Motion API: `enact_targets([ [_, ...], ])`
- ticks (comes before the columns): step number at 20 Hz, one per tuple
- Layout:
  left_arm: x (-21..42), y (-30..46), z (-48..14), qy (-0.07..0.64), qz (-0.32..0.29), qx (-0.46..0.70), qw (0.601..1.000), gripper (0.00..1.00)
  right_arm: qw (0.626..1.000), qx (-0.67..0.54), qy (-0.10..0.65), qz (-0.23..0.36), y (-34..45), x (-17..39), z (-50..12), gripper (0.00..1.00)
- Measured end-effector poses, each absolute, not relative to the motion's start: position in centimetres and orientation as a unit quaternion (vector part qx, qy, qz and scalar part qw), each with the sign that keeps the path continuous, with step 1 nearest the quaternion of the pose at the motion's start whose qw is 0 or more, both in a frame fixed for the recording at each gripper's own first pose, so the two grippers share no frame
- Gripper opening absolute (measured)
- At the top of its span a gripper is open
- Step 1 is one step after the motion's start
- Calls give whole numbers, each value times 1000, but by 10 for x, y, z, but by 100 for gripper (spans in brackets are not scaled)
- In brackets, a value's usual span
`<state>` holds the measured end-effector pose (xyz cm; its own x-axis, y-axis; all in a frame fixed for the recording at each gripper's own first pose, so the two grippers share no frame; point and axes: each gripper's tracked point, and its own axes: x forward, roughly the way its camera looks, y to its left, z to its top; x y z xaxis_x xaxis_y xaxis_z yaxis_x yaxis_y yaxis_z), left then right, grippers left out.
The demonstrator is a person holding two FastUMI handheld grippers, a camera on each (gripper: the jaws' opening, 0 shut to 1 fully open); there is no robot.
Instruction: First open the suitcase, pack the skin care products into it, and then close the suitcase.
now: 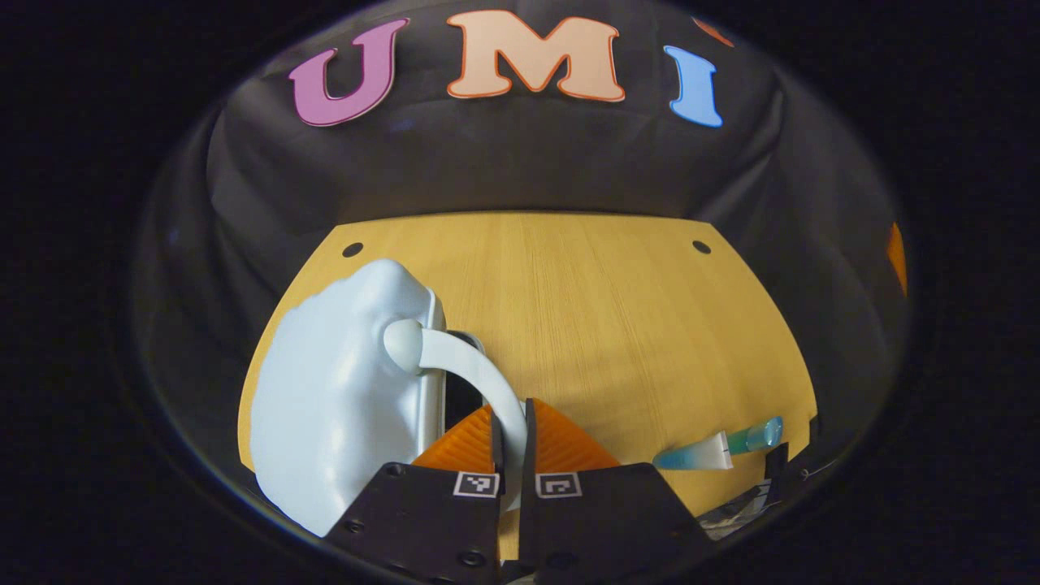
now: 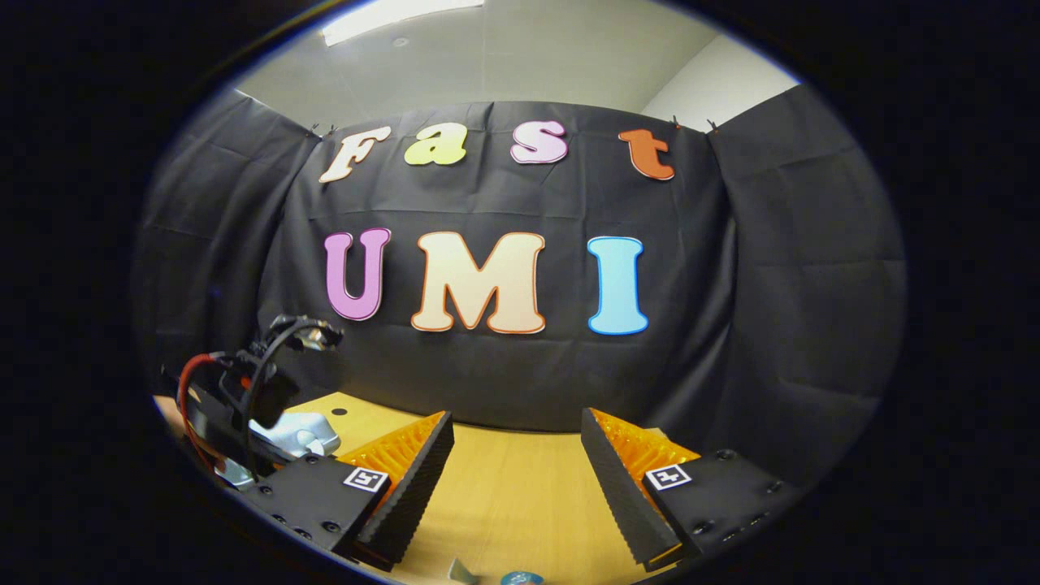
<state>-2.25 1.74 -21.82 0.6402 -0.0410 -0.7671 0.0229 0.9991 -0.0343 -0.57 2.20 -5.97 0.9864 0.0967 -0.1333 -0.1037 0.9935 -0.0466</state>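
Left gripper view: our left claw (image 1: 512, 447) is clamped on the suitcase handle (image 1: 479, 378), suitcase (image 1: 341, 406) standing on the desk (image 1: 601, 325). Right claw (image 2: 516, 479) hangs apart. Yanking might tip it onto the tube (image 1: 715, 451).

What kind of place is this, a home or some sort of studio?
Probably a staged recording booth, not a home: black cloth wall, a bare wooden table, and just a small suitcase and a skin-care tube as props.
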Motion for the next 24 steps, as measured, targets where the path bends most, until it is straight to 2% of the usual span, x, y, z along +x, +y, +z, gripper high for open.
enact_targets([
  [11, -11, 135, -125, 332, 30, -10, 943, 2, 994, -15, 55, 97, 91, -14, -57, 99],
  [12, -10, 145, -120, 327, 33, -9, 945, 2, 994, -14, 55, 98, 97, -14, -57, 96],
  [14, -13, 165, -115, 323, 35, -7, 946, 2, 994, -13, 56, 98, 108, -16, -60, 99],
  [24, -19, 288, -106, 305, 77, 22, 949, 2, 993, -21, 45, 106, 180, -21, -57, 98],
])
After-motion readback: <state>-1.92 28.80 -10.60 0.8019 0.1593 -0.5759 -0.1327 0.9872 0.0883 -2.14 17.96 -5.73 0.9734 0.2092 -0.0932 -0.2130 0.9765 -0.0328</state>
